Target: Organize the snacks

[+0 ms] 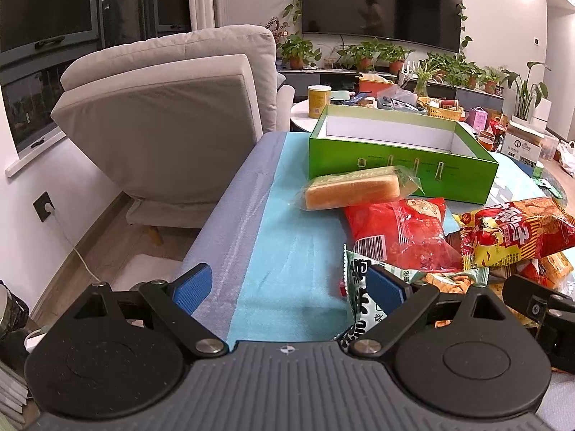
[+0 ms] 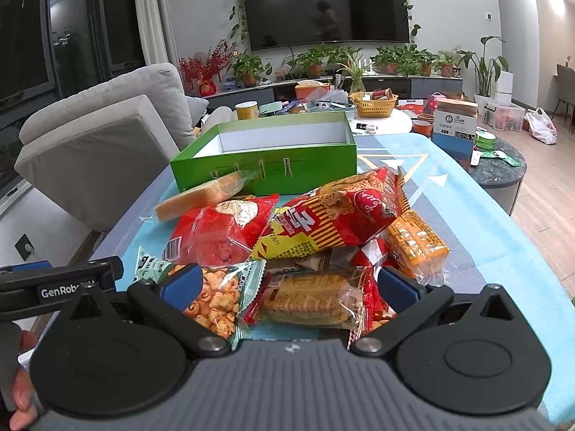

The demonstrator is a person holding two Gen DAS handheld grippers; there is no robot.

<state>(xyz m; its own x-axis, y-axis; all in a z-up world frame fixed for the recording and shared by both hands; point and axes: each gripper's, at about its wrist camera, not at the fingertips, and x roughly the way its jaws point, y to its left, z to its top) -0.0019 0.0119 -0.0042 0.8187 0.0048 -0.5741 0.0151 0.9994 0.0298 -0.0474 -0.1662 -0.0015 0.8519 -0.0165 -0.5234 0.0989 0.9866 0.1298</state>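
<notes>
A pile of snack packets lies on the blue table cover in front of an open, empty green box [image 1: 399,158] [image 2: 266,165]. It includes a wrapped bread slice [image 1: 352,190] [image 2: 197,197], a red bag [image 1: 399,230] [image 2: 219,233], a red-and-yellow striped bag [image 1: 514,233] [image 2: 341,212], a green-white cracker packet [image 1: 363,287] [image 2: 215,298], a biscuit packet [image 2: 309,298] and an orange packet [image 2: 417,240]. My left gripper [image 1: 287,283] is open over bare cover left of the pile. My right gripper [image 2: 287,283] is open, straddling the biscuit packet.
A grey sofa [image 1: 172,107] stands left of the table. Behind the box a round white table [image 1: 305,115] holds a yellow can [image 1: 319,100], a yellow basket [image 2: 373,104] and clutter. A brown-and-blue box [image 2: 454,125] stands at the far right. Plants and a TV line the back wall.
</notes>
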